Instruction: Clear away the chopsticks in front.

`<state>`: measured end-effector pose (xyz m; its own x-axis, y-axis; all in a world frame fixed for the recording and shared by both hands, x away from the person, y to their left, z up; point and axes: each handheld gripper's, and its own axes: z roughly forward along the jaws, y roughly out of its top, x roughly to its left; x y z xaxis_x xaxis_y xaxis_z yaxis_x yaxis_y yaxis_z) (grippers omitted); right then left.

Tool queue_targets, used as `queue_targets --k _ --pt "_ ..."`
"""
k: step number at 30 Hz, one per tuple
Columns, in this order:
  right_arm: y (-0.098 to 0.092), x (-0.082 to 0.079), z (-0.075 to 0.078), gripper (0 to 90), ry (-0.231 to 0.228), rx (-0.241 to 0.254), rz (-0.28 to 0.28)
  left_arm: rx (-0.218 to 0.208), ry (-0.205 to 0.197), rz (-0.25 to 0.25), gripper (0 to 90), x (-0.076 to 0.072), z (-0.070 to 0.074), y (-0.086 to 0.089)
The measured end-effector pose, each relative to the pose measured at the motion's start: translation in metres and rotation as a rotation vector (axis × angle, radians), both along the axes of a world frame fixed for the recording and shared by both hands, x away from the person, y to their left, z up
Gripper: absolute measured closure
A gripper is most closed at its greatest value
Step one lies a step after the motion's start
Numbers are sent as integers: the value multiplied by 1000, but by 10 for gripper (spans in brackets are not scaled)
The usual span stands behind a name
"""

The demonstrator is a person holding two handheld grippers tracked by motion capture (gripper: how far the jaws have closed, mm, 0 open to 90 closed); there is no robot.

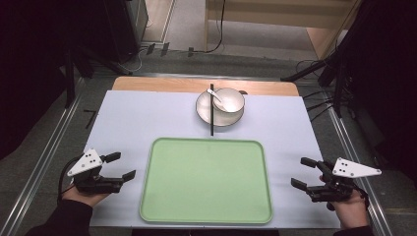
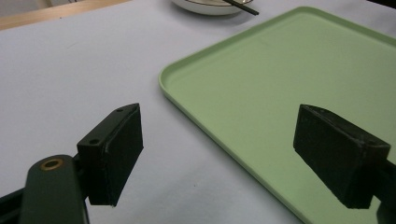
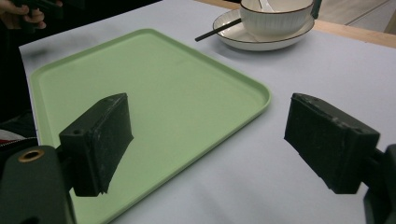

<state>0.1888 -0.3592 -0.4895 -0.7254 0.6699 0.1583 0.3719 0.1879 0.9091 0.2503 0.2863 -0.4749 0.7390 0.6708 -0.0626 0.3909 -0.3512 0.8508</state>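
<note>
Both grippers, left (image 1: pixel 119 166) and right (image 1: pixel 304 172), wait unclenched (nothing held) beside the tray (image 1: pixel 206 216); I approach the bowl (image 1: pixel 228 100) level.

A plain pale green is seen all over the tray (image 1: pixel 206 182), with no pattern on it. The table (image 1: pixel 133 118) is covered in a pale lavender-white sheet, and a strip of light wood is left bare along its far edge. The bowl (image 1: pixel 229 100) and the plate (image 1: pixel 202 109) under it are shown in off-white, each rim being traced by a thin dark line. The spoon (image 1: pixel 215 94) is white, and the chopsticks (image 1: pixel 212 115) are black. The left gripper (image 1: pixel 119 165) and the right gripper (image 1: pixel 303 172) are finished in black, each being topped by a light grey plate marked with small dark dots. Brass-coloured rings are seen at the jaw pivots.
</note>
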Motion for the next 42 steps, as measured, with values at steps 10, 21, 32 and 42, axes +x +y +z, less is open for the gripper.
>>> queue_targets --k 10,21,32,42 --pt "0 0 0 154 6 -1 1 -11 36 -10 183 0 -1 -1" --pt "1 0 0 154 5 -2 2 -45 102 -16 208 2 -2 -4" --pt "1 0 0 154 4 -3 4 -59 93 -7 216 2 -1 -3" --pt "1 0 0 154 5 -4 6 -50 99 2 214 2 0 -2"
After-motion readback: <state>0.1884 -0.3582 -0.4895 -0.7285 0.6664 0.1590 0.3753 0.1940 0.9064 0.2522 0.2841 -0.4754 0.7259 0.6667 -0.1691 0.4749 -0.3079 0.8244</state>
